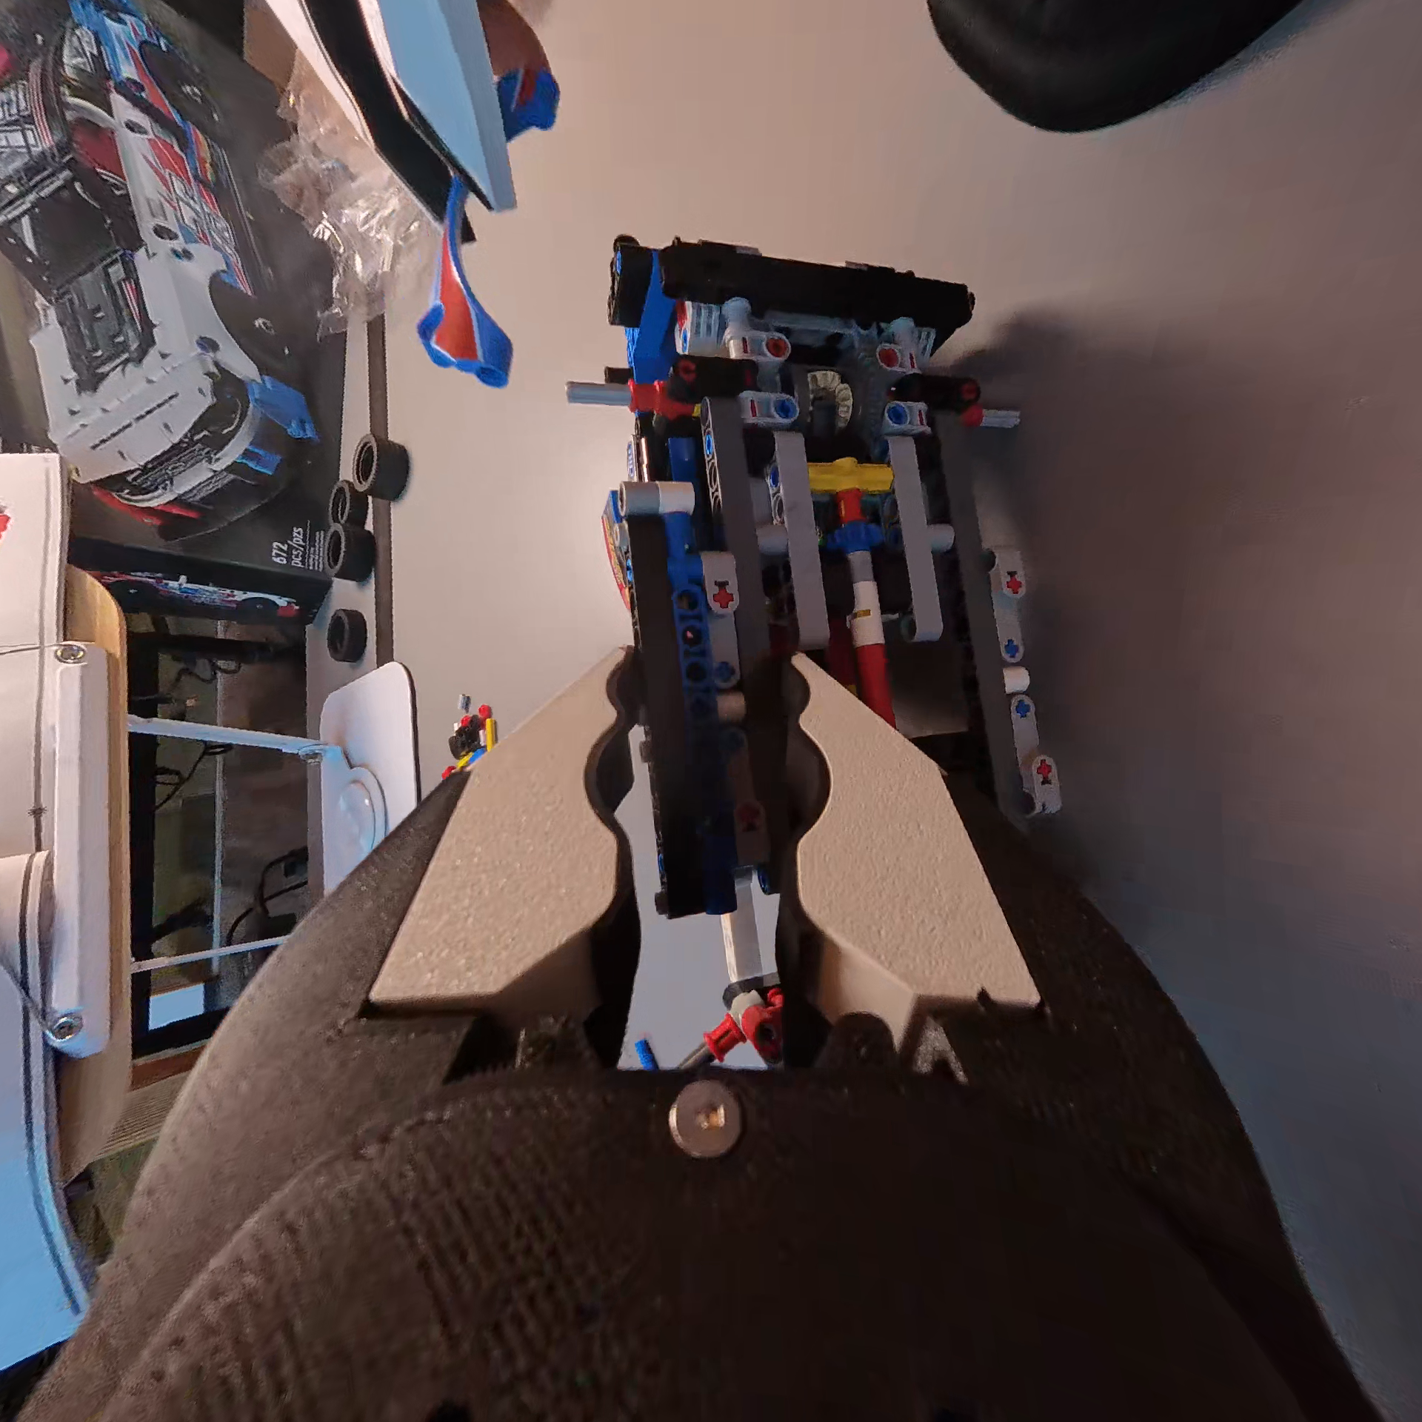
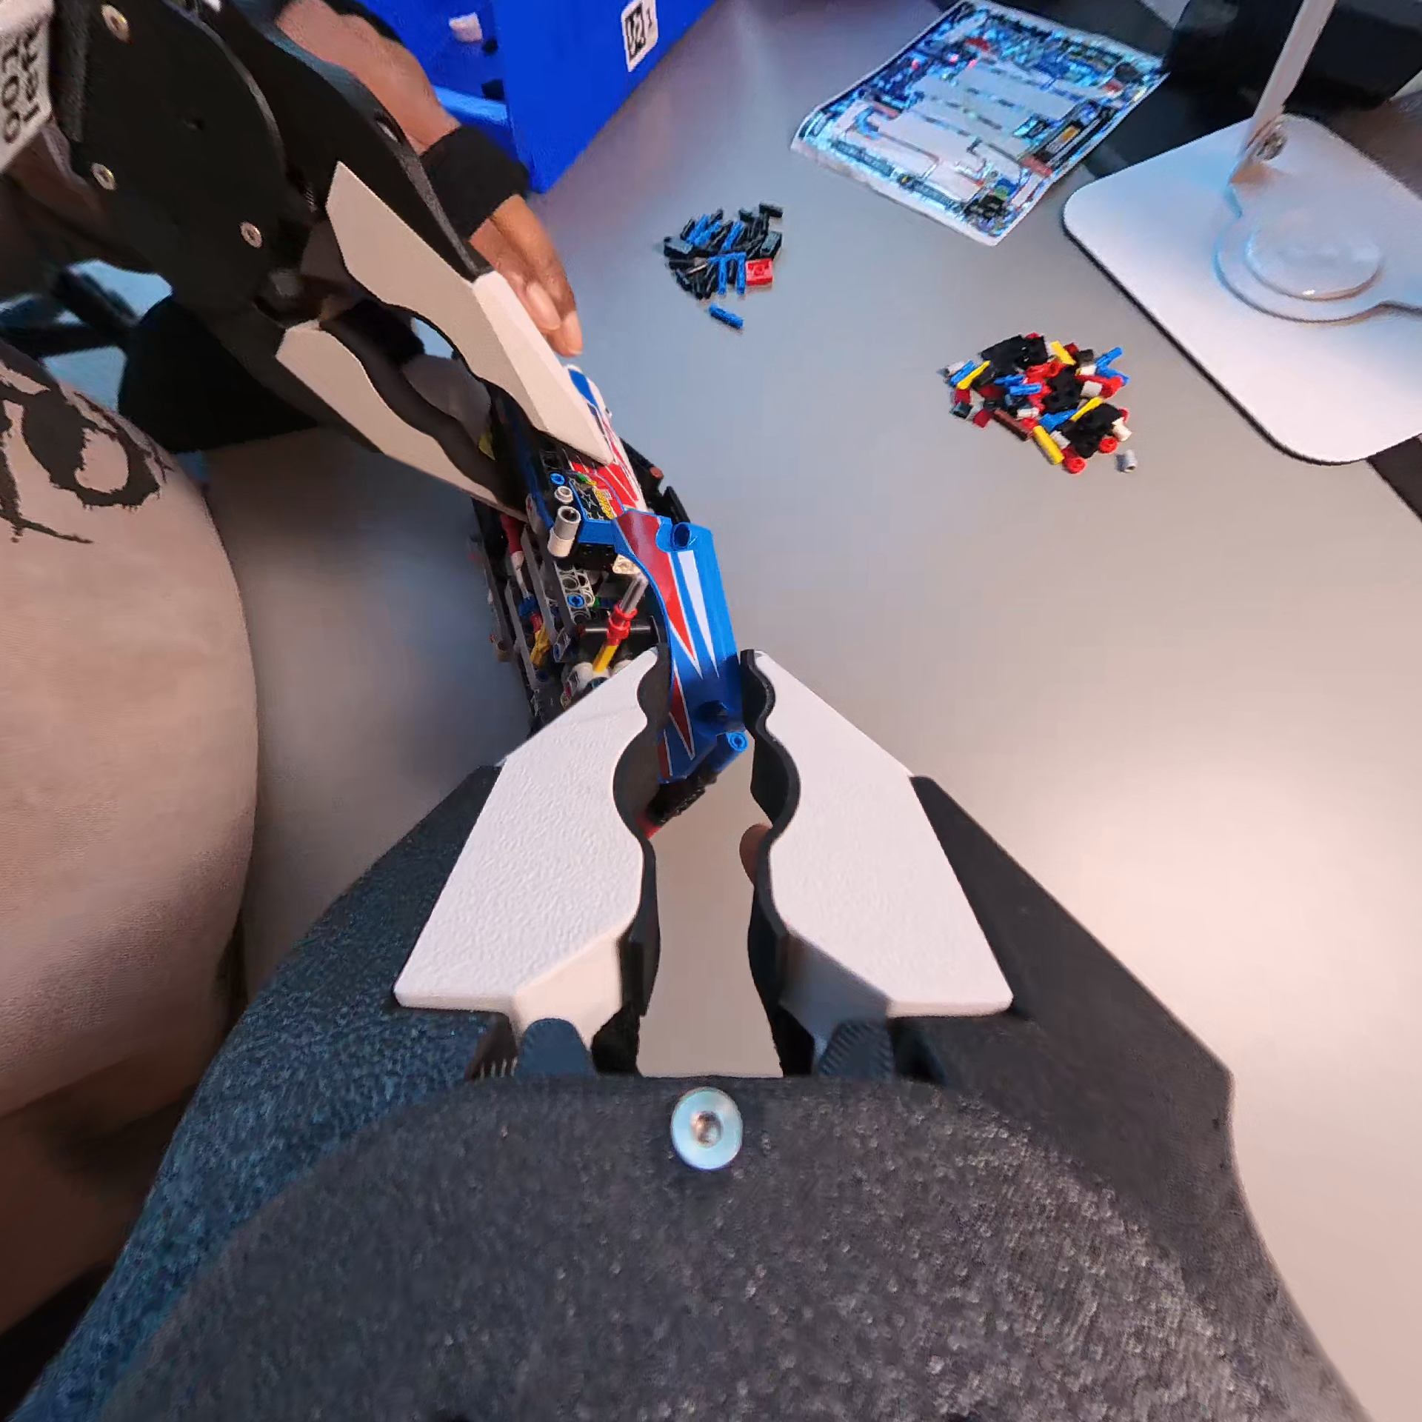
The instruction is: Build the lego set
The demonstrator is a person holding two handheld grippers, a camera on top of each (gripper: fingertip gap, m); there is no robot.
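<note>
The left gripper (image 1: 704,758) pinches the lego car chassis (image 1: 800,508) above the grey desk (image 2: 1000,692); the right gripper (image 2: 704,692) clamps its blue panel (image 2: 696,615). Beyond lie loose pieces (image 2: 1039,400), a printed instruction sheet (image 2: 977,115) and the printed set box (image 1: 154,308)

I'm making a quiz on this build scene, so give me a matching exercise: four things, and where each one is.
Things:
1. car chassis
2. blue panel
3. sticker sheet
4. loose tyres

Places:
A. between the right tool's fingers
B. flat on the table, far side, beside the monitor stand
C. clamped in the left tool
D. in a row beside the set's box

Pairs: 1-C, 2-A, 3-B, 4-D
</note>
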